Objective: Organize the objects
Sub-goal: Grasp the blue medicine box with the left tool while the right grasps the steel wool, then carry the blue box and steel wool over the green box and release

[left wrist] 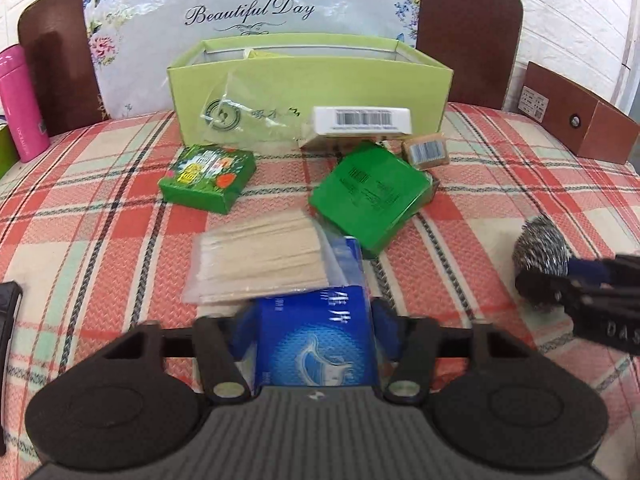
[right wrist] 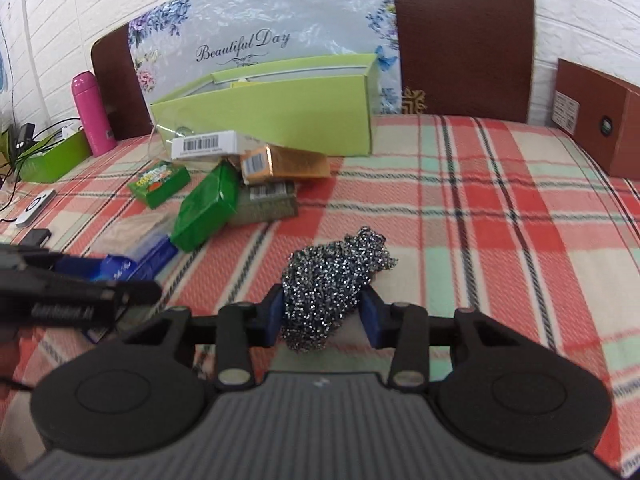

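My left gripper is shut on a blue box low over the plaid tablecloth; a clear bag of wooden sticks lies across the box's far end. My right gripper is shut on a steel wool scourer, which also shows in the left wrist view. An open light-green box stands at the back, also in the right wrist view. In front of it lie a small green patterned box, a flat green box, a white barcoded box and a brown box.
A pink bottle stands at the far left. A brown carton sits at the back right. A floral "Beautiful Day" bag leans on a chair behind. Cables and a green tray lie left. The right cloth is bare.
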Demonstrator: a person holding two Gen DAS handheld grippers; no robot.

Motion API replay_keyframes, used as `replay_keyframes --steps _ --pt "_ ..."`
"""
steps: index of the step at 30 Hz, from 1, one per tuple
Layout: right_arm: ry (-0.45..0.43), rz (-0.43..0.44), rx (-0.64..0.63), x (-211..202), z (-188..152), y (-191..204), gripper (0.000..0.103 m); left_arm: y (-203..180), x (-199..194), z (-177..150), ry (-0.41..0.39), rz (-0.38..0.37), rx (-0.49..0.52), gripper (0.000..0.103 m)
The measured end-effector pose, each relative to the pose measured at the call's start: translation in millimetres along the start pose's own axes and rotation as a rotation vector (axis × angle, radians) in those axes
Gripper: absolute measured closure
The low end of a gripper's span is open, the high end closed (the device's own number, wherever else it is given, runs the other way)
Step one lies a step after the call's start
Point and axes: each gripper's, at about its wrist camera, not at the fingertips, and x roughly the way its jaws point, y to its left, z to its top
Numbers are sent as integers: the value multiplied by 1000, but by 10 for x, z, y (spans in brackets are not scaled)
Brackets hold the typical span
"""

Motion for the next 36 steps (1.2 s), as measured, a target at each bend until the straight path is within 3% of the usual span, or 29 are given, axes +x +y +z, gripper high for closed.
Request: replay_keyframes --steps 3,8,18,20,21,23,27,36 --pt "2 -13 30 -64 -50 -39 57 -60 -41 -4 0 -52 4 44" --pt "9 -31 37 -34 -49 -21 52 -165 -41 -100 -5 -23 50 43" --pt "-7 -63 40 -32 -25 2 45 -148 -53 -94 6 -31 42 44" --pt "2 -70 36 4 -38 -5 53 -145 -65 -97 5 -39 39 45" --pt "7 -73 34 14 -45 -7 63 -137 -80 -98 4 -49 36 45" --pt "6 -71 29 2 -55 -6 69 -122 -126 -98 -1 -81 25 45" --pt "-6 -49 20 -66 -21 9 72 -115 -284 -50 -42 -132 20 45" --pt "-124 -11 4 -295 232 52 73 -11 -620 227 -166 -194 -16 45"
